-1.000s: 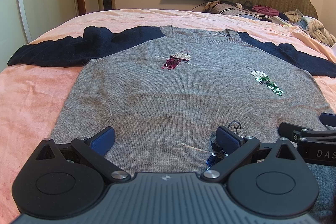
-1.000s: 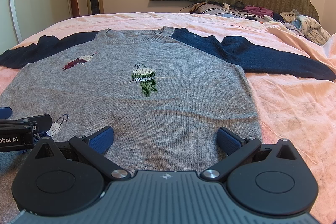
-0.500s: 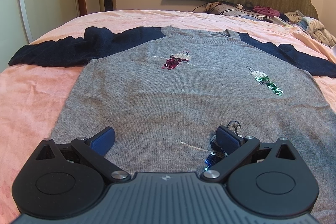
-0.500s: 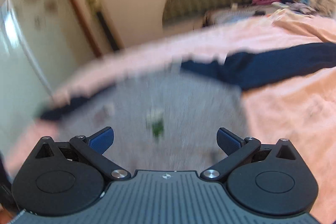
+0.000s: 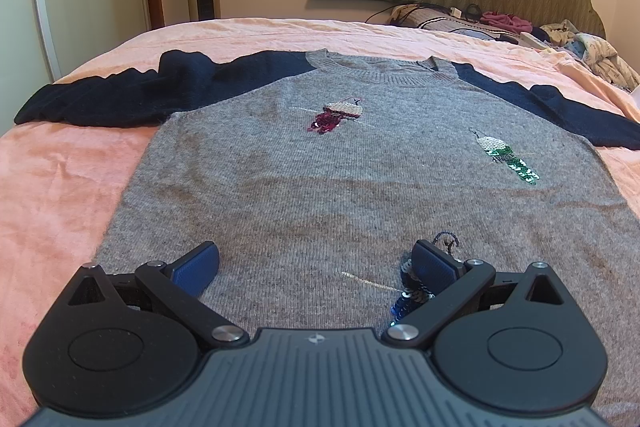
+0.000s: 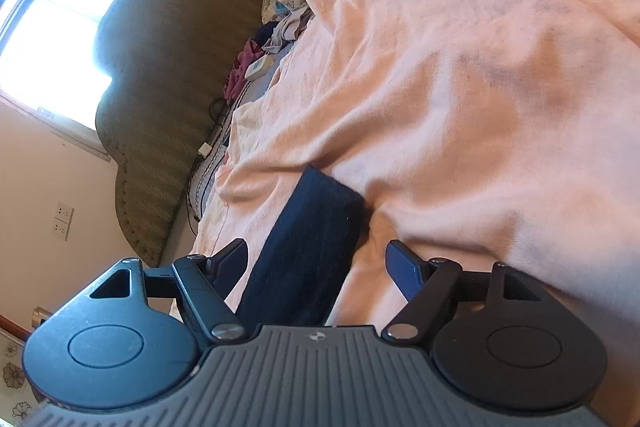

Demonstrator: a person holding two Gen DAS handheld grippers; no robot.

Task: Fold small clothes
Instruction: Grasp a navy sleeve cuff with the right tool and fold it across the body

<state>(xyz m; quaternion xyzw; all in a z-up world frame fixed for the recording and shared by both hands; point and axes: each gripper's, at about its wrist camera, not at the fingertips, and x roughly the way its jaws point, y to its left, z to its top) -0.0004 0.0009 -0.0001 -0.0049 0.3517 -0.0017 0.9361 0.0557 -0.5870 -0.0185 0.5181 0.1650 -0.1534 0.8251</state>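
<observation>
The right hand-held gripper [image 6: 316, 263], rolled sideways, is closing with the navy sleeve cuff [image 6: 316, 223] between its jaws, not yet pinched. Seat both pads on the cuff before lifting it across. The left hand-held gripper [image 5: 316, 263] hovers released, angled down over the grey sweater [image 5: 340, 187], spread flat on the bed [image 5: 60, 187].

Sweater [image 5: 360, 187] hem hidden behind left gripper [image 5: 316, 269] body; sleeve [image 6: 308, 247] seen only partly, rest hidden below right gripper [image 6: 318, 265].
</observation>
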